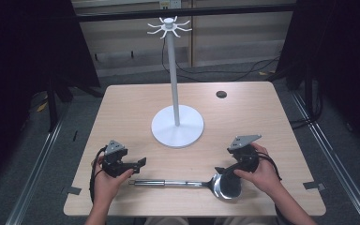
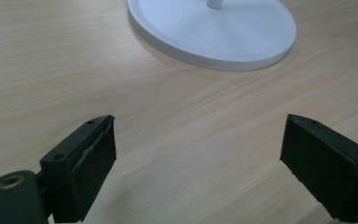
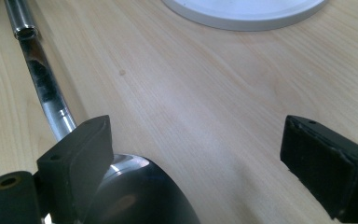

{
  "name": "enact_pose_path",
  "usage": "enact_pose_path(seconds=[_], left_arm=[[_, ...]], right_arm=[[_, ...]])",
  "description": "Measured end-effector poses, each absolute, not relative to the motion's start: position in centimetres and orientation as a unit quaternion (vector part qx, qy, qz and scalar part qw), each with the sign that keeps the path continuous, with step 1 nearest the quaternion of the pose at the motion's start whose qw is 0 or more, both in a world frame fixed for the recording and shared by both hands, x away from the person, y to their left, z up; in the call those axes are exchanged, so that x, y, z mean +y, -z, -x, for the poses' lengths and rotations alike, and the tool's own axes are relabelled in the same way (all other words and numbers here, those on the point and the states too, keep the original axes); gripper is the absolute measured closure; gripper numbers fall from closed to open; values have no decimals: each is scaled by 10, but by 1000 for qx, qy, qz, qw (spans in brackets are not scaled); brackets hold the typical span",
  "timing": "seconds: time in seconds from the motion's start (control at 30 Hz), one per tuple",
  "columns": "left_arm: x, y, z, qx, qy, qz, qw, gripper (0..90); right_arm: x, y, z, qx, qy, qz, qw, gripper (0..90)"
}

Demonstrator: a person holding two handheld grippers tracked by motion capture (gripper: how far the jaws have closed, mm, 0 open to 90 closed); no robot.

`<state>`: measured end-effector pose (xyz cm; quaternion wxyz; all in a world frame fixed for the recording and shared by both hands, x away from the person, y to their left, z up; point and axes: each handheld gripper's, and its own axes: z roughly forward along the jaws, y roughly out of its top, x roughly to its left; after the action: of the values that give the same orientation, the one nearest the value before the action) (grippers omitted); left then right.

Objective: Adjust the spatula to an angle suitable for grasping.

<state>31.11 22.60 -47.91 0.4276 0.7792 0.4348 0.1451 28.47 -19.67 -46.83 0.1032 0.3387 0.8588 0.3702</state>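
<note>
A steel ladle point(image 1: 187, 183) lies along the table's front edge, handle to the left and bowl point(image 1: 227, 186) to the right. My left gripper point(image 1: 138, 165) hovers just above the handle's end, open, with bare wood between its fingers point(image 2: 88, 163). My right gripper point(image 1: 221, 171) sits over the bowl, open too. In the right gripper view the bowl point(image 3: 140, 196) shows under the left finger point(image 3: 79, 154), and the handle point(image 3: 42, 79) runs away to the upper left. Nothing is gripped.
A white stand point(image 1: 172, 70) with hooks at its top rises from a round base point(image 1: 177, 127) at the table's middle; the base point(image 2: 214, 32) lies ahead of both grippers point(image 3: 242, 11). A small black disc point(image 1: 221, 94) sits at the back right.
</note>
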Motion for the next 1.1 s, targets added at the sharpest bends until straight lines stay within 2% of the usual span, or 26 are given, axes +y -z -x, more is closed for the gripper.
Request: enact_pose_path(seconds=[0.3,0.47,0.6,0.67,0.8,0.93,1.1], left_arm=[[219,475,-300,410,-127,-790,438,124],[220,473,-292,399,-115,-793,446,203],[221,472,-285,392,-98,-799,445,317],[222,470,-281,385,-97,-805,440,421],[223,467,-271,380,-80,-813,435,535],[225,466,-265,375,-66,-822,423,726],[228,468,-256,377,-41,-832,404,892]], right_arm=[[-190,466,-287,859,-374,-336,99,88],[-185,467,-291,861,-375,-330,94,88],[-181,466,-295,860,-379,-328,93,88],[-177,466,-297,861,-379,-325,90,88],[-168,466,-301,866,-376,-318,87,88],[-158,467,-306,869,-380,-308,80,89],[-147,468,-310,873,-376,-301,73,89]])
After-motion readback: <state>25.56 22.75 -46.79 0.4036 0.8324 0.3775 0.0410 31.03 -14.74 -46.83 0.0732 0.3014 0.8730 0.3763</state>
